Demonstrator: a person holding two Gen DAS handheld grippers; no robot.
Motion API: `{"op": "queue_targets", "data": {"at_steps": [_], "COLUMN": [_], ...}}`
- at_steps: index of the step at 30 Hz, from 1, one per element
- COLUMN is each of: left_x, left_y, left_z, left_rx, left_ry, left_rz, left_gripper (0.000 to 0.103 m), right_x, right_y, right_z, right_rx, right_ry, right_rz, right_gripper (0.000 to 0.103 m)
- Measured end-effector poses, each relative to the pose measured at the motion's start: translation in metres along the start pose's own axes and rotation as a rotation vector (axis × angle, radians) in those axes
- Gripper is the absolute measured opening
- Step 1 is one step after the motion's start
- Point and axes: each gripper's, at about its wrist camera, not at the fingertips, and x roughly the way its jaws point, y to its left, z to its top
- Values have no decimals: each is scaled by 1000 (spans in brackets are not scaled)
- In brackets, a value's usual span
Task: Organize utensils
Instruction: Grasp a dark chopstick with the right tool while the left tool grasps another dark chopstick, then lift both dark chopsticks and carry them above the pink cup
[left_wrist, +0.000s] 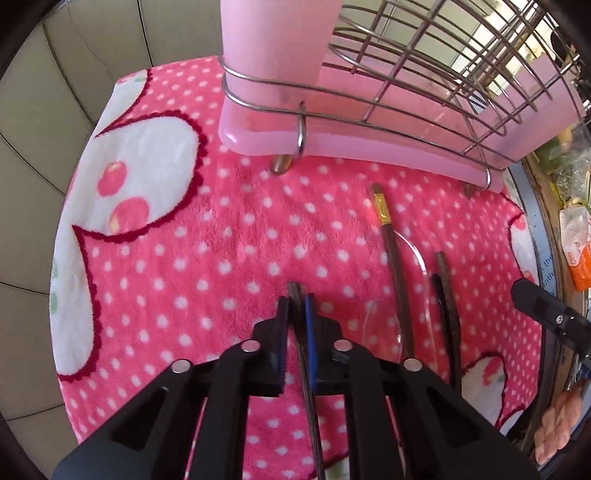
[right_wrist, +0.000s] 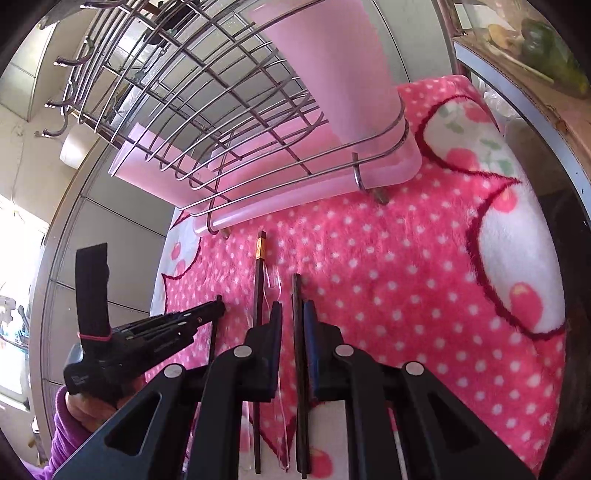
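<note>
Left wrist view shows a long dark wooden chopstick (left_wrist: 301, 339) low in the middle, squeezed between the left gripper (left_wrist: 297, 314) jaws and pointing up toward the pink wire rack (left_wrist: 369, 122). Right wrist view shows another dark chopstick (right_wrist: 297, 332) lying the same way between the right gripper (right_wrist: 293, 317) jaws, nearly closed on it. More chopsticks lie on the pink dotted cloth (left_wrist: 221, 229).

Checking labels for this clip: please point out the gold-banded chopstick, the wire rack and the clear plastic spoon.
gold-banded chopstick (left_wrist: 382, 209): left wrist view, on its gold band.
wire rack (right_wrist: 207, 110): right wrist view, on the basket grid.
clear plastic spoon (left_wrist: 380, 325): left wrist view, on its bowl.
</note>
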Motion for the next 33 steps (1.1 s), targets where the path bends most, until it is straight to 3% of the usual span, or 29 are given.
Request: {"op": "queue_targets", "data": {"at_steps": [10,22,28,33], "left_x": [-28,-45,-46,-59], "left_y": [19,25,23,23], "left_z": [-17,-22,-19,-22], "left_rx": [-46,-43,-48,-47], "left_ry": [-91,-127,-139,-170], "left_rz": [-108,-145,-148,-145], "left_gripper": [6,6,6,6], "right_x": [34,74,82,65], "right_y": [14,26,27,25], "right_z": [15,19,15,9], "right_rx": [-41,-90,-98,-94], "right_ry": [72,119,108,60], "right_rz": [-48,-172,-191,-171], "right_gripper": [12,13,8,6]}}
